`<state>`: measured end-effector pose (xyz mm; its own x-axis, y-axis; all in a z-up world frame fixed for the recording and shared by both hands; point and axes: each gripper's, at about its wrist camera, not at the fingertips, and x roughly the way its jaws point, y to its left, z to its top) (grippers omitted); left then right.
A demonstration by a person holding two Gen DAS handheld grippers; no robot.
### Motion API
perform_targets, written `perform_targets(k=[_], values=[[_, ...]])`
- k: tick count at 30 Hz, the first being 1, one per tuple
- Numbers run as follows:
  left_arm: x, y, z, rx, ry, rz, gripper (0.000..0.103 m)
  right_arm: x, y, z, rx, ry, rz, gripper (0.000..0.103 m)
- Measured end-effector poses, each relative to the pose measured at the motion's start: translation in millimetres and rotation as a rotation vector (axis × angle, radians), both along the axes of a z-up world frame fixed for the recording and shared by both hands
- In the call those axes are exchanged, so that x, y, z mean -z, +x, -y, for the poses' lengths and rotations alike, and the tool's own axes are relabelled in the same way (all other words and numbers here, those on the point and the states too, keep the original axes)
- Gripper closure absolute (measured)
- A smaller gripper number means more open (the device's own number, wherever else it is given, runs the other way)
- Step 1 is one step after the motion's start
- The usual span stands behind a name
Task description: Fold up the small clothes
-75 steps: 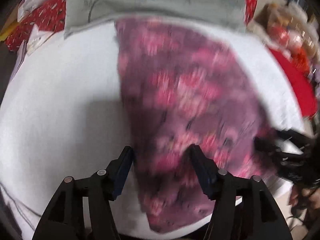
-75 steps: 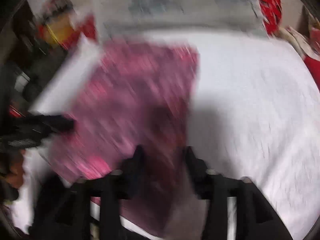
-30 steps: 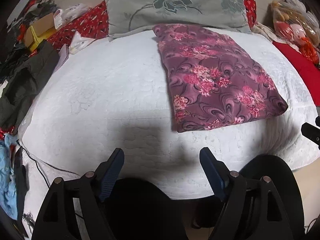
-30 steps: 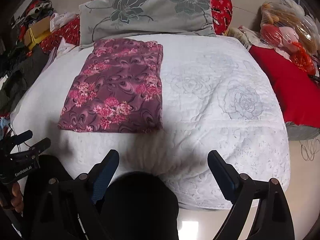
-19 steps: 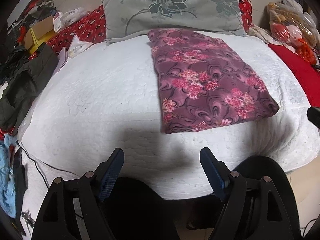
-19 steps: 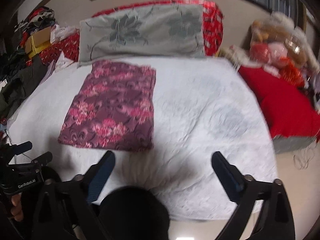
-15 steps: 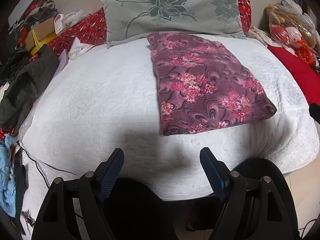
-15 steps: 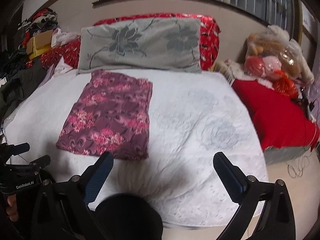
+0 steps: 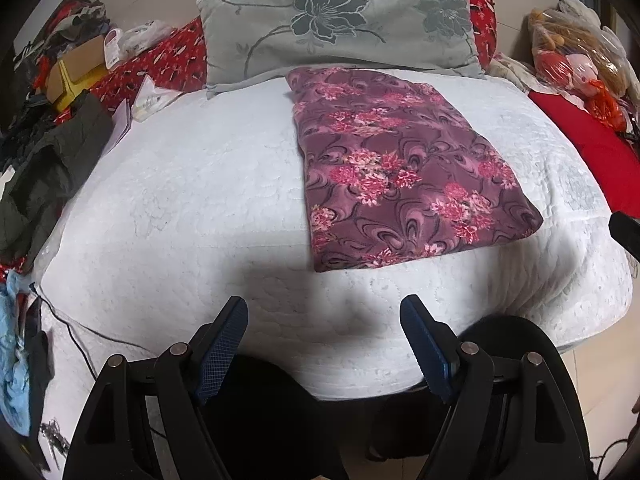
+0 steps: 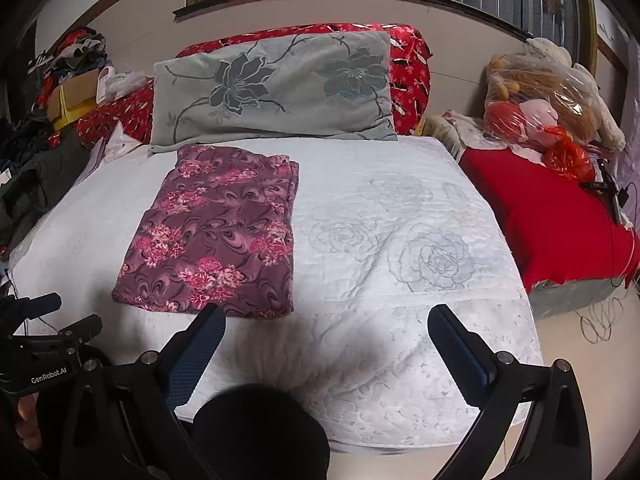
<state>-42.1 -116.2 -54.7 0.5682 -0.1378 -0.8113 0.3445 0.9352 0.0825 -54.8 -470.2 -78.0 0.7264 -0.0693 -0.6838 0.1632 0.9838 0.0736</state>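
Observation:
A purple garment with pink flowers [image 9: 400, 176] lies folded into a flat rectangle on the white quilted bed [image 9: 180, 208], just below a grey flowered pillow [image 9: 340, 20]. My left gripper [image 9: 322, 308] hangs open over the bed's near edge, short of the garment, with nothing between its blue pads. In the right wrist view the garment [image 10: 216, 240] lies left of centre. My right gripper [image 10: 326, 314] stands wide open and empty, its left fingertip [image 10: 212, 320] just in front of the garment's near edge. The left gripper [image 10: 40, 332] shows at that view's left edge.
A red blanket [image 10: 552, 216] and a plastic bag of plush toys [image 10: 540, 100] lie right of the bed. Dark clothes [image 9: 40, 160], boxes and papers pile up on the left. A cable [image 9: 80, 332] runs down the bed's near left side. A dark rounded shape [image 10: 260, 432] sits below the fingers.
Both grippers have left the garment and drawn back to the bed's near edge. The right gripper's jaws have spread wider and its view has tipped up, bringing the window into sight.

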Motion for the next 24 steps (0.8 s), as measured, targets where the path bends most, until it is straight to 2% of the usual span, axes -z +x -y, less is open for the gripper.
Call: perform_targets(k=[15,19,24], values=[[-2.2,-5.8,13.2,0.038,-0.02,-0.049,0.025,6.4,0.0,6.6,0.007,0.039,-0.03,0.001],[-10.6,-13.2,19.6,0.053,-0.048,-0.029,0.025,6.8,-0.6,8.9,0.015,0.05,-0.032,0.001],[-14.7,-24.4,27.4,0.057,-0.035,-0.014,0.025,5.9,-1.2,11.7,0.024,0.05,-0.03,0.001]])
